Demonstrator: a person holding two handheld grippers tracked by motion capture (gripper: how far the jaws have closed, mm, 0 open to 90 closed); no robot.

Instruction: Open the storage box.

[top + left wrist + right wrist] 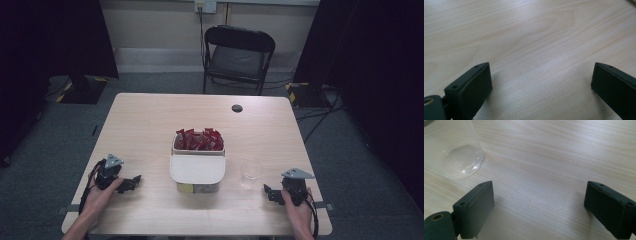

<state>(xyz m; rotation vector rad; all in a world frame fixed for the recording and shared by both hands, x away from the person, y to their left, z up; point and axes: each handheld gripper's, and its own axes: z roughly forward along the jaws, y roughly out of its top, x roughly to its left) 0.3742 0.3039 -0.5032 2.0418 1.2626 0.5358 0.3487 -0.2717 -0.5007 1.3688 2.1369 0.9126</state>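
Standing upright on the wooden table (150, 120), a clear plastic cup (250, 173) occupies the near right part of the tabletop, just right of the central container and apart from it. In the right gripper view the cup (454, 152) appears at upper left, its round base resting flat on the wood, ahead of the left-hand jaw and clear of it.

Right gripper (272, 194): resting at the near right edge, held by the person's right hand (297, 205), with its jaws pointing toward the table's middle; the cup stands just beyond and to the inner side of them. In its own view the right gripper (537, 202) has its jaws spread wide, with bare wood between them.

Left gripper (131, 183): resting at the near left edge in the person's left hand (100, 195), well apart from the cup. In its own view the left gripper (541, 82) likewise shows wide-set jaws over bare table.

Centre of table: a white two-part container (197, 170), its near half covered by a white lid, its far half open and packed with red sachets (199, 140).

Farther off: a small dark round cap (237, 108) set in the tabletop near the far edge, and a black folding chair (237, 57) on the grey floor behind the table.
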